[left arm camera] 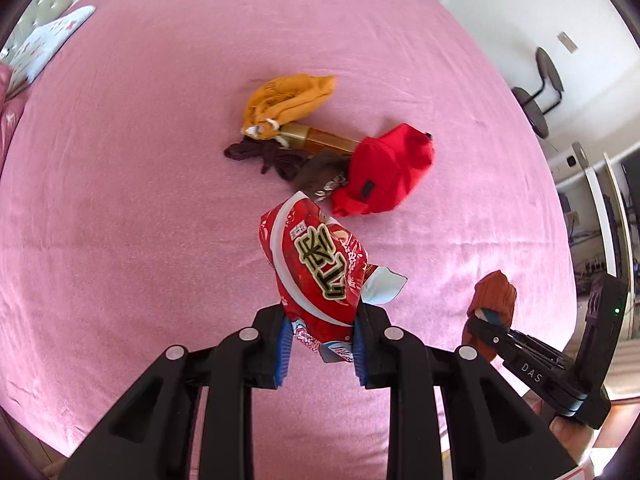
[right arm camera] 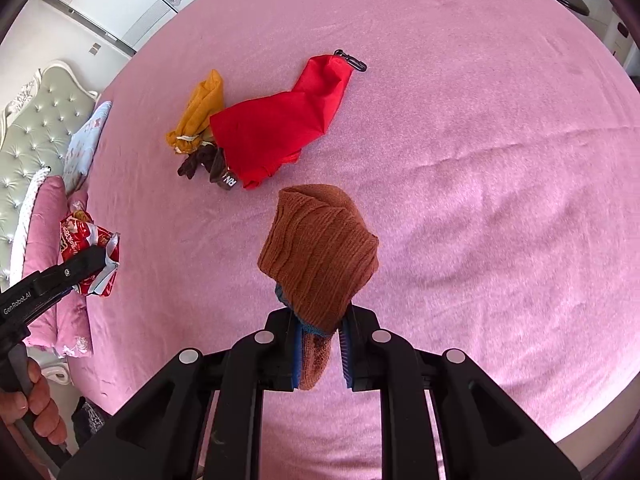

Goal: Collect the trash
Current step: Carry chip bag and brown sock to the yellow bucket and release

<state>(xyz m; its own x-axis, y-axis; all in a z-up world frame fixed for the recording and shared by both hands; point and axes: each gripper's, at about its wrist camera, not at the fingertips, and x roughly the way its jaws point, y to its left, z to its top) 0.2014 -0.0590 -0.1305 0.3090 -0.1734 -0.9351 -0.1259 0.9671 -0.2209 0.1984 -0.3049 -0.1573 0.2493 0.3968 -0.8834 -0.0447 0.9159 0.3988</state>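
A: What took up most of both views?

B: The bed (left arm camera: 120,200), spread with a pink sheet. At its far corner lay a pale blue floral pillow (left arm camera: 52,40), and the right wrist view showed a tufted grey headboard (right arm camera: 36,128) behind it.

A: And on the sheet?

B: A heap near the middle. The biggest piece was a red fabric bag (left arm camera: 384,172) with a black clip at one end. Touching it lay a mustard-yellow cloth (left arm camera: 288,96), an amber bottle with a gold cap (left arm camera: 320,140), a dark brown tangle of fabric (left arm camera: 264,156) and a brown wrapper (left arm camera: 324,176), partly tucked under the bag.

A: Where was the trash?

B: The red snack wrapper (left arm camera: 320,272) with bold lettering was held up above the sheet, nearer the camera than the heap. The left gripper (left arm camera: 320,352) was clamped on its lower end, blue pads pressing both sides.

A: The other one?

B: The right gripper (right arm camera: 320,356) was closed on a rust-brown knitted sock (right arm camera: 320,260), which stood bunched above the fingers, well apart from the heap. A bare hand (right arm camera: 40,412) showed at that view's left edge, on the left gripper's handle.
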